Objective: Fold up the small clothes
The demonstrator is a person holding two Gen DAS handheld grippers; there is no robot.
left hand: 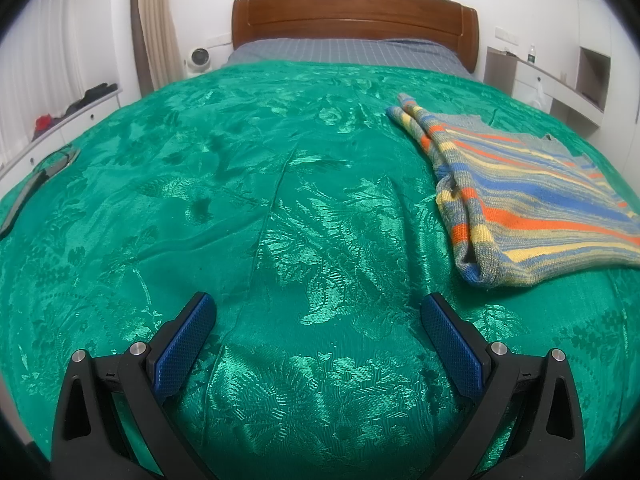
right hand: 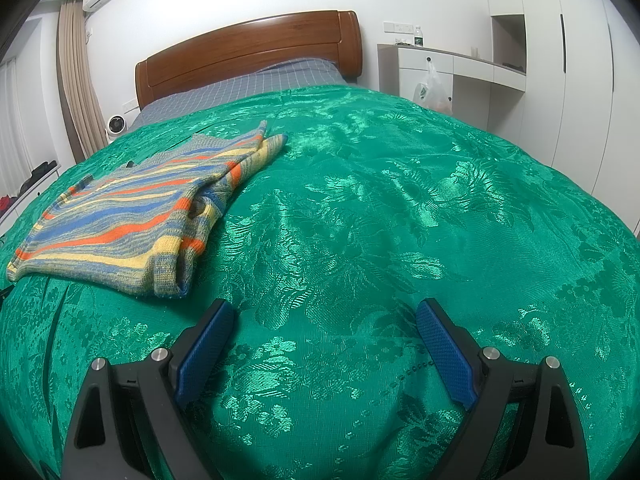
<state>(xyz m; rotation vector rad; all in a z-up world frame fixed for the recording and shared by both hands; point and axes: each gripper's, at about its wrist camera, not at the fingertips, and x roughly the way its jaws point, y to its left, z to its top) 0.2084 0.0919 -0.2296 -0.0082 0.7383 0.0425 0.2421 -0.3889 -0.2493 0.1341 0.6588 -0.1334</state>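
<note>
Loads of open room on the shiny green floral bedspread (left hand: 280, 208), basically bare right across the middle. Only real obstacle is the folded striped knit sweater (left hand: 528, 200), lying between the two grippers' fields. Some flat dark items (left hand: 36, 184) sit at the far left edge. Behind, the brown wooden headboard (right hand: 248, 52) closes things off, white cabinets (right hand: 452, 72) on the right.

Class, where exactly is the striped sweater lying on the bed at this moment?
The striped sweater lies on the green bedspread, right of the left gripper in its view and left of the right gripper in its view, so between them.
</note>
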